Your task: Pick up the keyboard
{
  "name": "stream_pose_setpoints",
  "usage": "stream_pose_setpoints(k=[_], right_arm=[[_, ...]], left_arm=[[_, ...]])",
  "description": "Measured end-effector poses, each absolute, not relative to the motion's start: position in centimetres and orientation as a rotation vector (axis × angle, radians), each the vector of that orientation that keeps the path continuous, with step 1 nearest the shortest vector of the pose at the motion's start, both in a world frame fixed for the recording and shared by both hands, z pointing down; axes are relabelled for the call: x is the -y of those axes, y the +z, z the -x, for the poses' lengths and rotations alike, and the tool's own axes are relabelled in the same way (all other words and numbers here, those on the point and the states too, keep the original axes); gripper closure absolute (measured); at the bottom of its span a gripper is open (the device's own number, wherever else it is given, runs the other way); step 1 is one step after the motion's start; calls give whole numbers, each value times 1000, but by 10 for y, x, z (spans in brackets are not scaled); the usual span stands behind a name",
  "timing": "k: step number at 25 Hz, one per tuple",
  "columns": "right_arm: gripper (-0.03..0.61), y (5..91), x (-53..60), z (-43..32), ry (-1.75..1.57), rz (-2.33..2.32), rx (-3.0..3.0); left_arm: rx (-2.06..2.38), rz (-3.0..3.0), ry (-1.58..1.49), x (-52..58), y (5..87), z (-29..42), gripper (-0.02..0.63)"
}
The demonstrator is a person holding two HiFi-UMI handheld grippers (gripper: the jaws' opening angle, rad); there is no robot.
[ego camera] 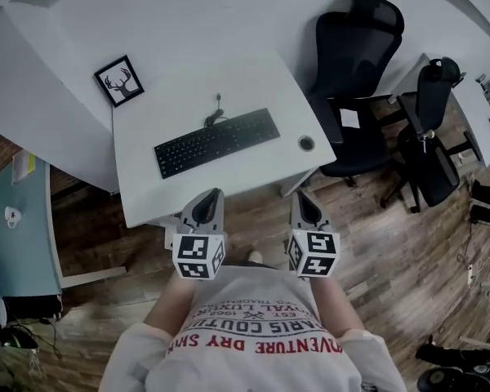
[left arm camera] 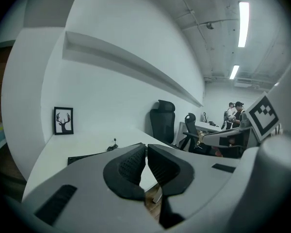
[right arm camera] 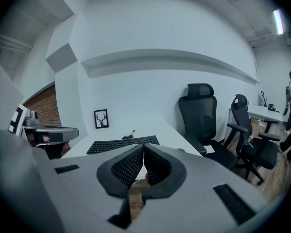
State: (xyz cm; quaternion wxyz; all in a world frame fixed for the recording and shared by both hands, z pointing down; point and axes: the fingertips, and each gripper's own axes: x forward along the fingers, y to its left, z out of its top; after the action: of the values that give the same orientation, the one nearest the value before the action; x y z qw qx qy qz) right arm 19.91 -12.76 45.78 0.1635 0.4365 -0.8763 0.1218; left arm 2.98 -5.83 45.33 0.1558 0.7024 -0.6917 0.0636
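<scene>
black flat corded keyboard (ego camera: 217, 142) lying untouched on the white rectangular desk (ego camera: 253, 80), my left claw (ego camera: 214, 194) and right claw (ego camera: 301, 194) by the desk's near edge, apart from it, both fully closed, empty

The person wears a pale sweatshirt (ego camera: 253, 327) with red and dark lettering (ego camera: 257, 345) across the chest (it reads upside down in the head view) and long light sleeves (ego camera: 135, 356). The left gripper (ego camera: 216, 193) and right gripper (ego camera: 302, 194) have smooth grey shells and black ribbed pads (right arm camera: 125, 167). Each carries a white cube (ego camera: 198, 256) with black square markers.
</scene>
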Motion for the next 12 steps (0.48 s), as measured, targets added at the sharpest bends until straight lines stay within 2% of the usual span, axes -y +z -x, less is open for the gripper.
stream_pose_setpoints(k=[12], right_arm=[[554,497,207,-160,421,-1050,2491]], left_arm=[[2040,-1811,218,124,484,3,578]])
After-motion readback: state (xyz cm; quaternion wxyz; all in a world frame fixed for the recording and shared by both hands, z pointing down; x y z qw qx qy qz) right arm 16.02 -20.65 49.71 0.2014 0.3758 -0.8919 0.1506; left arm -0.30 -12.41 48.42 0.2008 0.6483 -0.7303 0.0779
